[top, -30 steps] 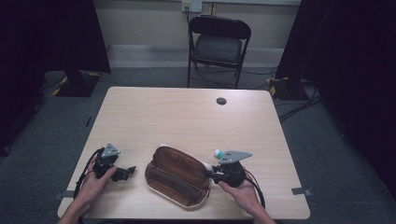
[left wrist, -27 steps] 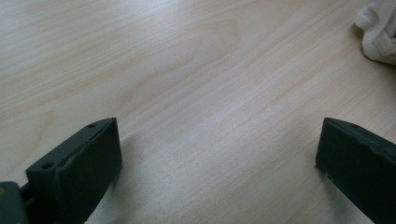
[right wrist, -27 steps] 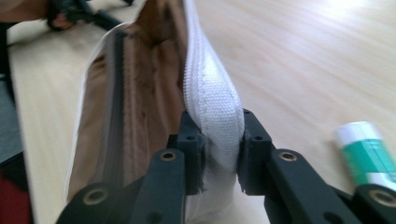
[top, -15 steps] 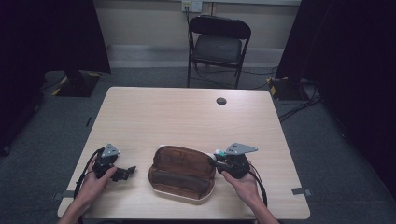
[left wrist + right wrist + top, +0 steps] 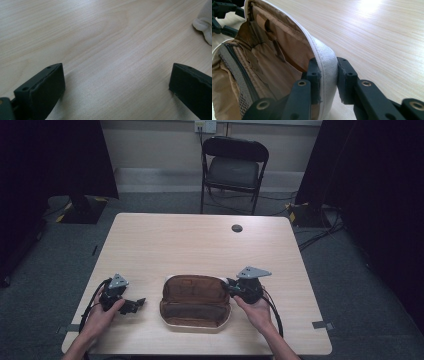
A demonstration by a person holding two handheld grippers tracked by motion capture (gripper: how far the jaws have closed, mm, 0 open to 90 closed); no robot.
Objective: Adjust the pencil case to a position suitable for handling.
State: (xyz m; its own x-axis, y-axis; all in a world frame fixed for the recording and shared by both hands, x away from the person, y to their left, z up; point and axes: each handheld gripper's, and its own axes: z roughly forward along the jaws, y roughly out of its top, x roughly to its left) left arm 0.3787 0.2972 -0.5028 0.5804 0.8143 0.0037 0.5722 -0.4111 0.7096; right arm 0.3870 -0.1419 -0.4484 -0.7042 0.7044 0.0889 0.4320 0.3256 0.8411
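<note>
A pouch (image 5: 196, 306) with a brown lining and a white canvas outside lies open on the table near its front edge. My right gripper (image 5: 233, 288) is at the pouch's right end, shut on the white rim of the pouch (image 5: 325, 65), one jaw inside and one outside. The lining, a zip and an inner pocket show in the right gripper view. My left gripper (image 5: 137, 304) rests on the table to the left of the pouch, apart from it, with its jaws wide open over bare wood. A corner of the white pouch (image 5: 203, 23) shows at the top right of the left gripper view.
The light wooden table (image 5: 200, 245) has a small dark round disc (image 5: 237, 228) near its far edge. A black folding chair (image 5: 232, 167) stands behind the table. Dark curtains hang on both sides, and cables lie on the floor at the right.
My right gripper has pulled the pouch's right end away to the right and up-table, turning the pouch from slanted to nearly square with the table's front edge. The left gripper has stayed put.
</note>
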